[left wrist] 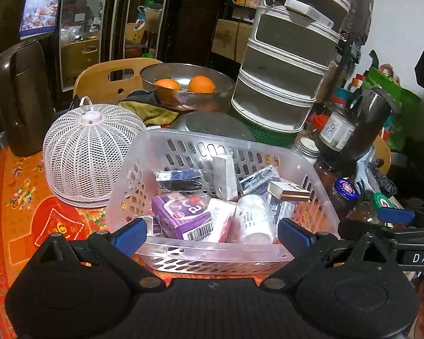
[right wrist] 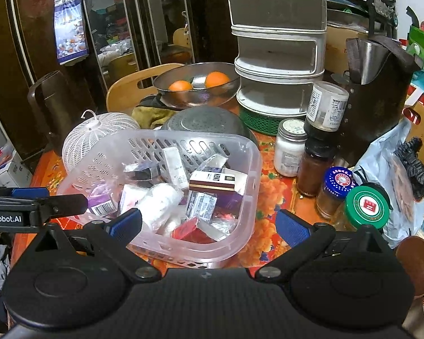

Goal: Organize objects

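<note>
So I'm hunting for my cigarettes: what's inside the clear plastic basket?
The clear basket holds a Kent pack on top, a purple box, a white roll, a red packet and wrapped items. Whatever lies beneath them is covered.

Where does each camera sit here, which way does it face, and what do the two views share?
Left wrist: on the left tool, open, facing forward over the clear basket; the right tool shows at the right edge.
Right wrist: on the right tool, open, facing the basket's right corner and the jars; the left tool shows at the left edge.
Shared: the basket, white mesh cover, bowl of oranges and tiered rack.
</note>
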{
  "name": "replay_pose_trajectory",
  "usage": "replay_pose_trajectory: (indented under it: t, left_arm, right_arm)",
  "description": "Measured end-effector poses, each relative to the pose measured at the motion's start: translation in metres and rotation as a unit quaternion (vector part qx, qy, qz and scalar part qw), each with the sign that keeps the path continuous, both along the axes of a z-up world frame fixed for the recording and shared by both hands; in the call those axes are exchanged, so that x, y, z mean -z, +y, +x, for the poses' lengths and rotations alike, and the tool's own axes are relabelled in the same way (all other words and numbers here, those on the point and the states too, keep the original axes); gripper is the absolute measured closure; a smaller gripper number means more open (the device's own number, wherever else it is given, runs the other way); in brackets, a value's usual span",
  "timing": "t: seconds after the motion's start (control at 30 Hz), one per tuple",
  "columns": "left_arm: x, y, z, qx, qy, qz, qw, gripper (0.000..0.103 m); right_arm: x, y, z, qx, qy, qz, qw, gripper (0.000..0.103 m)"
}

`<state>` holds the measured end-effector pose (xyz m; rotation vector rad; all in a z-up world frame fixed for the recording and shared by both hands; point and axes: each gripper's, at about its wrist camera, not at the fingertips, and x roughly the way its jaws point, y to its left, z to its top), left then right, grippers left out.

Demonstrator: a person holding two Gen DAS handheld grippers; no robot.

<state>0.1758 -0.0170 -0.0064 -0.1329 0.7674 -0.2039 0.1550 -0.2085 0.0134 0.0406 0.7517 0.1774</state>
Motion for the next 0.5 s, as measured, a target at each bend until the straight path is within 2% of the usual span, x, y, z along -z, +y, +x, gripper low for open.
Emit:
replay_pose_trajectory:
  t: [0.5]
  left_arm:
    - [-0.0007,-0.002,-0.0045,-0.004,-0.003,0.0,1.0,0.003]
  right_arm:
    - [-0.0008,-0.0044,-0.0027,0.007,0.002,0.009,1.0,0.0]
